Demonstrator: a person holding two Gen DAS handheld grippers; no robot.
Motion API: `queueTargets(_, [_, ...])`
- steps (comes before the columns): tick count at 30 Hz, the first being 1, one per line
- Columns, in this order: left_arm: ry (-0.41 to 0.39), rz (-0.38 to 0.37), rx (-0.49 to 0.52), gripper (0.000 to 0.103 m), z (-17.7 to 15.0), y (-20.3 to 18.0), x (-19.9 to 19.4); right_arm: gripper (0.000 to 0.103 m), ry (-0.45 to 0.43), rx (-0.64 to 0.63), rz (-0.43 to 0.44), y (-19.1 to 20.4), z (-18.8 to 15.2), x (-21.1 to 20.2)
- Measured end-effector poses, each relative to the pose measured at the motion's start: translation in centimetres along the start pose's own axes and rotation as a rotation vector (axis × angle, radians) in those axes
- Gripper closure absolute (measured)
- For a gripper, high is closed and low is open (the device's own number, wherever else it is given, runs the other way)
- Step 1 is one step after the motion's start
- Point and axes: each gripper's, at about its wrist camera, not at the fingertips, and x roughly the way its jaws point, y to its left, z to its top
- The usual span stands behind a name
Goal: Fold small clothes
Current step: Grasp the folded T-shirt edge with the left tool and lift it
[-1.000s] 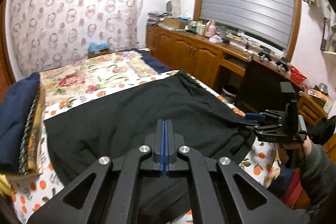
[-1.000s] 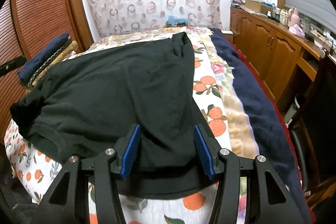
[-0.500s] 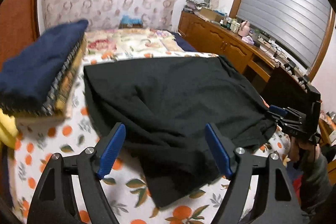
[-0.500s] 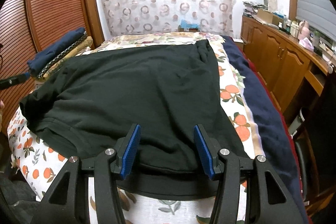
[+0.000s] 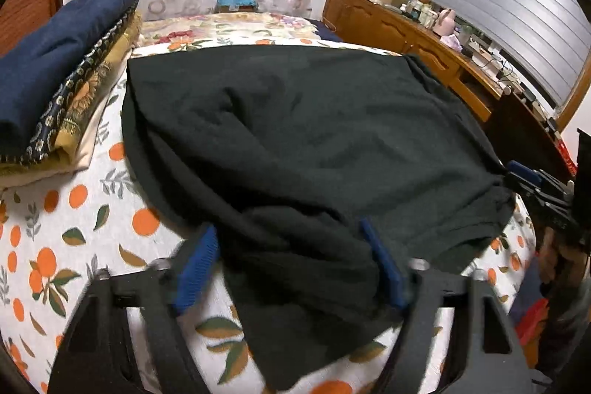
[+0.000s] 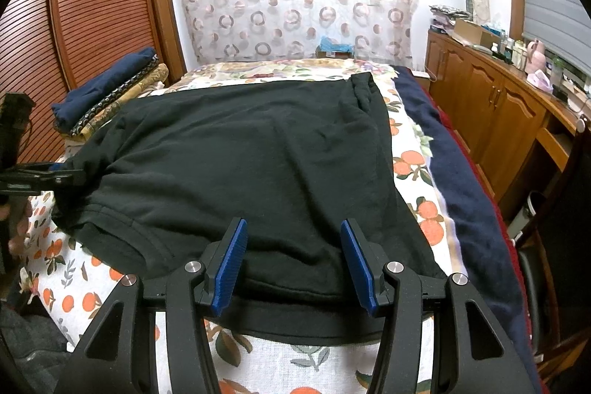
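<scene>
A black T-shirt (image 5: 306, 135) lies spread on the orange-print bed sheet (image 5: 74, 209); it also shows in the right wrist view (image 6: 251, 150). My left gripper (image 5: 291, 264) is open, its blue pads on either side of the shirt's bunched sleeve (image 5: 303, 276). My right gripper (image 6: 293, 261) is open, its pads straddling the shirt's near hem (image 6: 295, 320). The left gripper also shows at the left edge of the right wrist view (image 6: 55, 172), at the shirt's other sleeve. The right gripper shows at the right edge of the left wrist view (image 5: 532, 180).
A stack of folded cloths, navy on top (image 5: 55, 76), sits on the bed by the wooden wardrobe (image 6: 74, 6). A navy blanket (image 6: 461, 180) runs along the bed's right side. A wooden cabinet with clutter (image 6: 498, 91) stands beyond it.
My left gripper was shut one second ago, then opened and has moved down onto the shirt's bunched sleeve. My right gripper stays open at the hem and has shifted slightly back.
</scene>
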Motion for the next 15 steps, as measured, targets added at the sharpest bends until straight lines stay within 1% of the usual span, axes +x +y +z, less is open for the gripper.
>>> queueTargets(1, [-0.003, 0.020, 0.006, 0.077, 0.1, 0.0, 0.0, 0.048, 0.000, -0.002, -0.002, 0.0, -0.1, -0.1])
queueTargets(2, [-0.016, 0.028, 0.010, 0.082, 0.3, 0.0, -0.2, 0.048, 0.000, -0.003, -0.004, 0.0, -0.1, -0.2])
queueTargets(5, [-0.063, 0.015, 0.050, 0.086, 1.2, -0.9, -1.5, 0.048, -0.006, 0.001, -0.007, -0.2, -0.2, -0.4])
queueTargets(9, [-0.128, -0.012, 0.123, 0.086, 3.9, -3.3, -3.4, 0.048, -0.021, 0.019, -0.014, -0.9, -0.3, -1.0])
queueTargets(11, [-0.162, -0.032, 0.179, 0.086, 5.6, -5.5, -4.2, 0.048, -0.031, 0.030, -0.017, -1.4, -0.3, -1.5])
queueTargets(15, [-0.186, -0.101, 0.285, 0.086, 8.8, -10.8, -4.1, 0.048, -0.056, 0.038, -0.036, -2.3, -0.3, -3.0])
